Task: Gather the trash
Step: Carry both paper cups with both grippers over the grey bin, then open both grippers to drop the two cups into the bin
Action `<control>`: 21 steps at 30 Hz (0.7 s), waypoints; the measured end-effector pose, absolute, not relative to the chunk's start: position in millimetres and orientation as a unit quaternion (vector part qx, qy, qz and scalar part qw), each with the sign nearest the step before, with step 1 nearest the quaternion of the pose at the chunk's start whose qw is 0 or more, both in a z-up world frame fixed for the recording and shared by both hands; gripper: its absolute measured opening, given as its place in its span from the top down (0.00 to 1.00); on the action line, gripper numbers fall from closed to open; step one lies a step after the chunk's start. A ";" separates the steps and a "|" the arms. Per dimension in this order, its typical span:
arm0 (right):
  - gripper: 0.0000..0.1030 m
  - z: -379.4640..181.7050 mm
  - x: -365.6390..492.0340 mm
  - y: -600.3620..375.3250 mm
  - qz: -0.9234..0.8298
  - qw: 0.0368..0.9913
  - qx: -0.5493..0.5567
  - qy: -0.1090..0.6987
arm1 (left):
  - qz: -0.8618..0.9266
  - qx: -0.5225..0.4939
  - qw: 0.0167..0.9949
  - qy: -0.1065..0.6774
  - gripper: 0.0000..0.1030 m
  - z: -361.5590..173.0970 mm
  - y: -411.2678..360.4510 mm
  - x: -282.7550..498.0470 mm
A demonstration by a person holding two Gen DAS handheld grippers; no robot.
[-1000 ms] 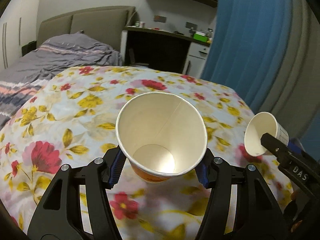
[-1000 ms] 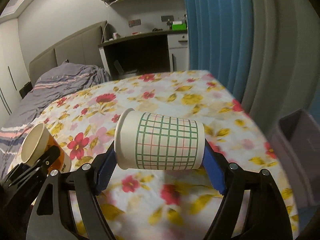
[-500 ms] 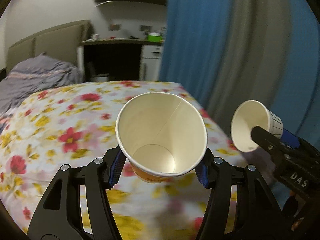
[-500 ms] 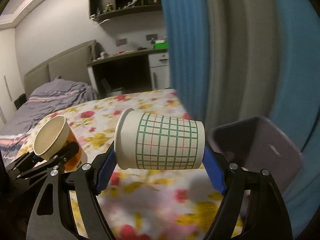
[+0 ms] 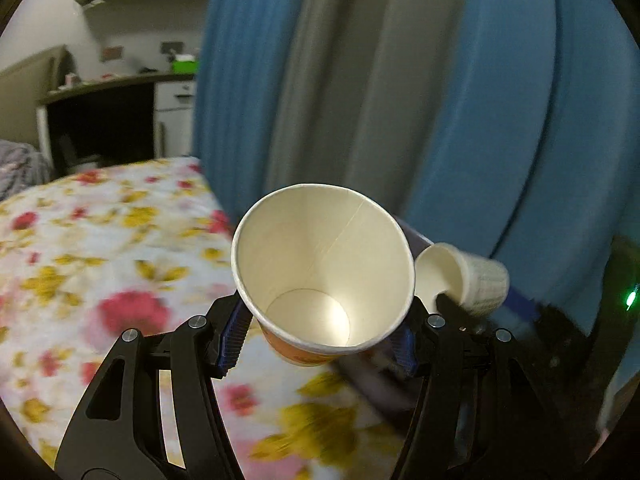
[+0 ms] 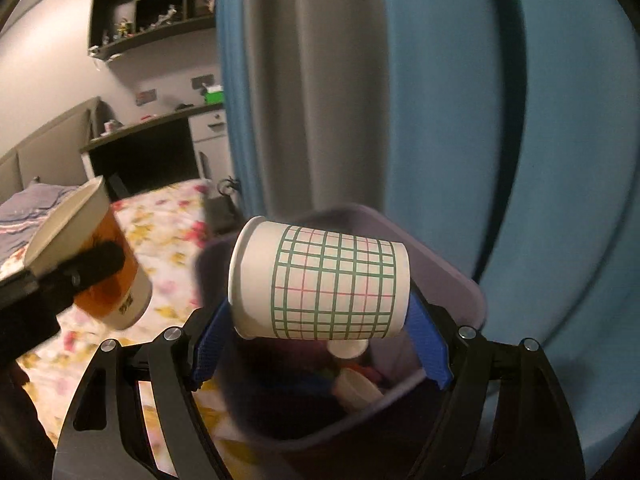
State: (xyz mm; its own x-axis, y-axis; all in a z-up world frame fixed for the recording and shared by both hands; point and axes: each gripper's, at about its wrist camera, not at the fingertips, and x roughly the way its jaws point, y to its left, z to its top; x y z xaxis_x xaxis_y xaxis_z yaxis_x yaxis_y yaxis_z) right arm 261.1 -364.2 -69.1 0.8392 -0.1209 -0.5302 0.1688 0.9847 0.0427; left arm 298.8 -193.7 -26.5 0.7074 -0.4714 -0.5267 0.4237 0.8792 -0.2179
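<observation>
My left gripper (image 5: 320, 336) is shut on an orange paper cup (image 5: 320, 268), its white inside facing the camera; the same cup (image 6: 104, 276) shows at the left of the right wrist view. My right gripper (image 6: 320, 332) is shut on a white cup with a green grid (image 6: 324, 284), held on its side; that cup (image 5: 468, 280) appears at the right of the left wrist view. Right behind and below the grid cup stands a purple-grey trash bin (image 6: 452, 276) with cups and other trash inside (image 6: 352, 384). The grid cup hangs over the bin's mouth.
A bed with a floral cover (image 5: 100, 264) fills the left side, and the bin stands at its edge. Blue and grey curtains (image 6: 440, 100) hang close behind the bin. A dark desk (image 5: 100, 120) and wall shelves (image 6: 152, 12) are at the far left.
Both grippers swung right with their cups, away from the bed and toward the curtains. The trash bin has come under the right gripper. Both grips are unchanged.
</observation>
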 end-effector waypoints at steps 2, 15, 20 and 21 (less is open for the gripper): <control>0.25 -77.1 265.7 -368.1 -0.078 0.957 0.034 0.278 | -0.253 -0.035 0.918 0.303 0.42 -32.6 -211.7 306.3; 0.23 -98.7 274.0 -382.5 -0.063 0.948 0.042 0.310 | -0.293 -0.053 0.886 0.355 0.31 -61.9 -244.5 331.1; 0.17 -96.8 270.6 -380.8 -0.069 0.947 0.040 0.311 | -0.283 -0.063 0.890 0.353 0.21 -60.5 -234.1 332.7; 0.17 -95.6 269.0 -380.6 -0.071 0.947 0.041 0.312 | -0.277 -0.063 0.893 0.350 0.19 -58.7 -231.0 332.3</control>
